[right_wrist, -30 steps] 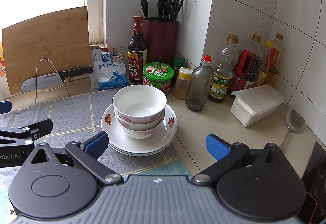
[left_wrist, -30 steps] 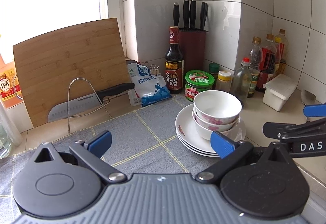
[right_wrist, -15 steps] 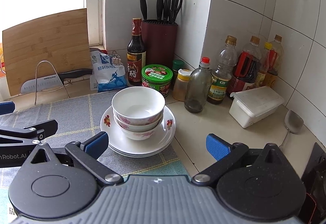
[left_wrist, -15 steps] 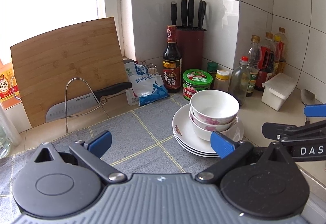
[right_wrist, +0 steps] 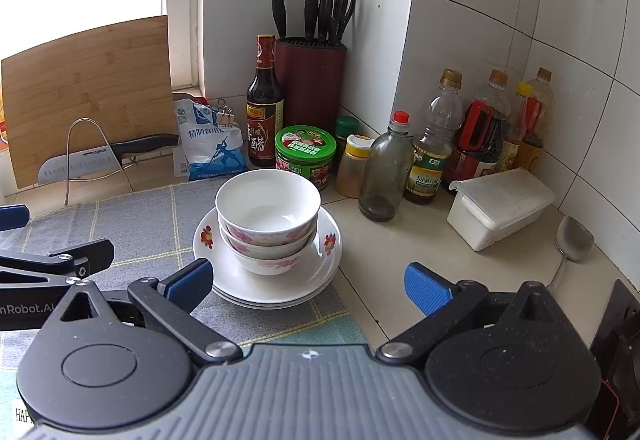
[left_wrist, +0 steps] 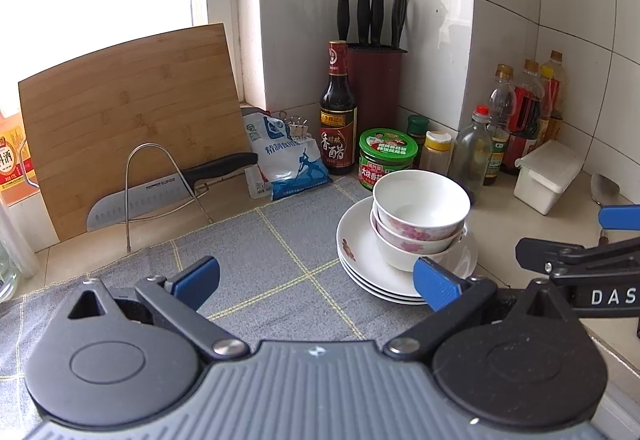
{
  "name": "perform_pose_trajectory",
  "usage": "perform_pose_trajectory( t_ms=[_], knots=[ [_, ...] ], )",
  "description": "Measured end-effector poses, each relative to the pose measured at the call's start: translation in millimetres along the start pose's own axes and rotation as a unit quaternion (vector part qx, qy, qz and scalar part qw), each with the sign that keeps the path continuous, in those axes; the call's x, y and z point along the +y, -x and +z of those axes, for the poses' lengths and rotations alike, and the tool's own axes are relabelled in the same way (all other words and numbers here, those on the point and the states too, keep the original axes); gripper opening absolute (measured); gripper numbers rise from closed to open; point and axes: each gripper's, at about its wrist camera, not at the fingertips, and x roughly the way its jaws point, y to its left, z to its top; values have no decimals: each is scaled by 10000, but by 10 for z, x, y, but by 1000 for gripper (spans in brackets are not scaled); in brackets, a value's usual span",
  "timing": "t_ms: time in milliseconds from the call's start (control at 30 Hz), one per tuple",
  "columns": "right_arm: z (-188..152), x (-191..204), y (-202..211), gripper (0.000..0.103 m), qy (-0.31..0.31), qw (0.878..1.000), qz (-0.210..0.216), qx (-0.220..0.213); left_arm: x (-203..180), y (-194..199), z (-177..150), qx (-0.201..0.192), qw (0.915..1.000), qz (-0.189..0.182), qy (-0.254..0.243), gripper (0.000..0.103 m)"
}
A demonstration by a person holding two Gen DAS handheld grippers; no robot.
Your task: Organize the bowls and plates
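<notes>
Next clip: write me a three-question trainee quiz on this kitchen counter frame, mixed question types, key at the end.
1. True or false: the left gripper is shut on a bowl.
2. How many bowls are nested on the stack of plates?
3. The kitchen knife rests: A) in the knife block B) on a wire rack before the cutting board C) on the plates.

Key: 1 false, both the left and the right gripper are open and empty; 2 three; 3 B.

Left gripper (left_wrist: 316,282) jaws spread wide, empty; right gripper (right_wrist: 308,282) likewise, alongside, level.
</notes>
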Motion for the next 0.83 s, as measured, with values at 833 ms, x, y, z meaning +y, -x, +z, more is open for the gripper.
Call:
perform_pose_trajectory(
  t_ms=[833],
  knots=[
    [40, 17, -12, 103, 78, 9999, -76, -33, 22, -27, 5, -6, 10000, -6, 8, 102]
  ],
)
